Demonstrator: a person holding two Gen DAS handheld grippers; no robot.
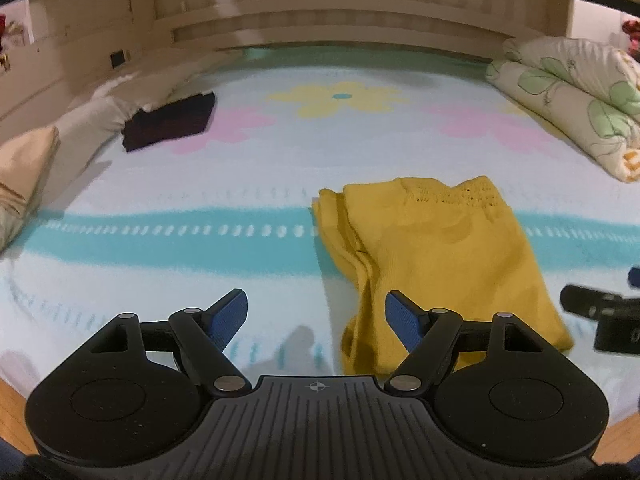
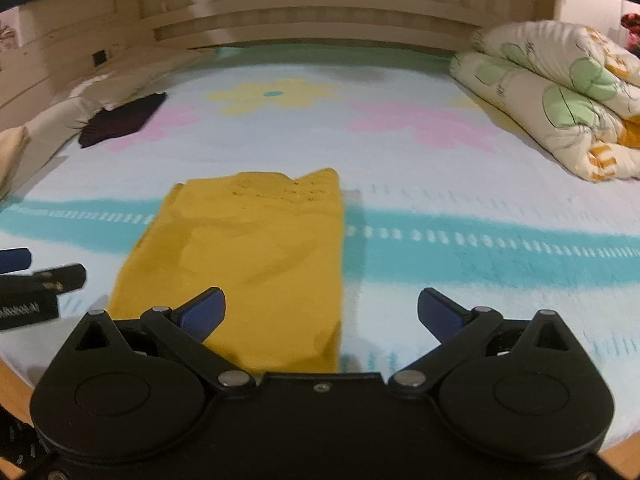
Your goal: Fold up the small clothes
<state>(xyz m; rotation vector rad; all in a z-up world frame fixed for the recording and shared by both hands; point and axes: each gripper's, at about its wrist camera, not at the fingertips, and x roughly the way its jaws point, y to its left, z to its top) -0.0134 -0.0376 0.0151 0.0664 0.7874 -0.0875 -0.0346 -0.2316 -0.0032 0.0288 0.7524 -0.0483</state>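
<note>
We hover both grippers, left [image 1: 316,320] and right [image 2: 320,316], fingers spread and empty, over a mustard-yellow knit garment [image 1: 432,256] lying folded lengthwise near the bed's [image 1: 200,264] front edge. Grabbing only the top layer could undo that fold.

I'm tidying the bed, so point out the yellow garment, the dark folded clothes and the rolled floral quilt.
yellow garment [image 1: 448,256]: left wrist view, middle of the cloth.
dark folded clothes [image 1: 170,120]: left wrist view, top of the pile.
floral quilt [image 2: 560,96]: right wrist view, its rolled side.
</note>
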